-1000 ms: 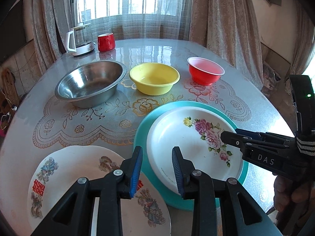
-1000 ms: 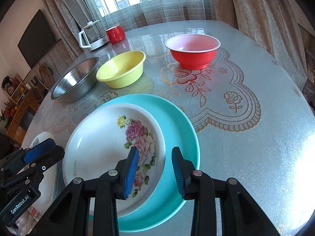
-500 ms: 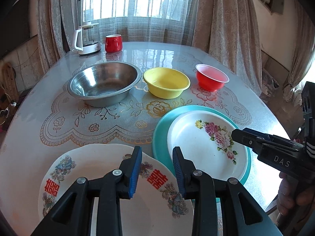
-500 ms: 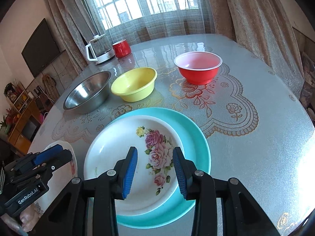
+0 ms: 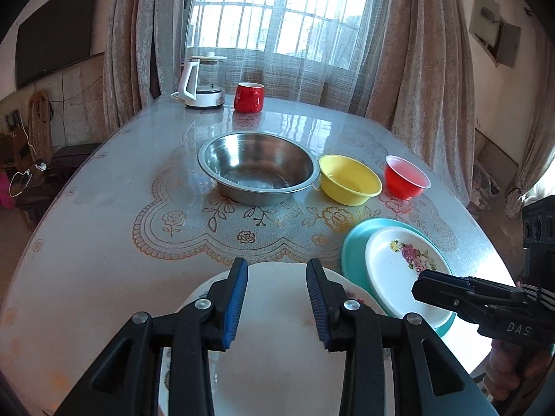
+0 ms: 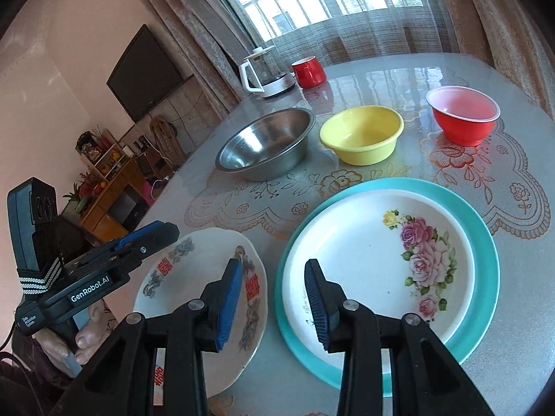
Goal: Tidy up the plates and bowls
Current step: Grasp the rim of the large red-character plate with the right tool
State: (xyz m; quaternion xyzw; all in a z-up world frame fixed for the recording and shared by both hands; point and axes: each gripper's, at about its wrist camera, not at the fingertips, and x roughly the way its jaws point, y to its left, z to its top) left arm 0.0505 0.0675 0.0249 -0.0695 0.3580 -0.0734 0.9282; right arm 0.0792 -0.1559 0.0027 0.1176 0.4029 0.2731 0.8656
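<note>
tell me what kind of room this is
Most likely a home dining or living room: a round table under a lace cloth, an electric kettle by the curtained window, and a wall-mounted TV.

Round glass-topped table point(image 5: 104, 228) with a lace mat.
Steel bowl point(image 5: 258, 168), yellow bowl point(image 5: 349, 180), red bowl point(image 5: 406, 181) mid-frame; kettle point(image 5: 204, 81), mug point(image 5: 249, 97) behind; teal plate point(image 6: 485, 242), patterned plate point(image 6: 194, 277) in front.

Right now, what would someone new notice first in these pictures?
Probably the row of three bowls mid-table: steel bowl, yellow bowl, red bowl. Nearer, a rose-patterned plate sits on a teal plate, with a white plate with red characters beside them. Both open grippers hover above the plates, empty.
</note>
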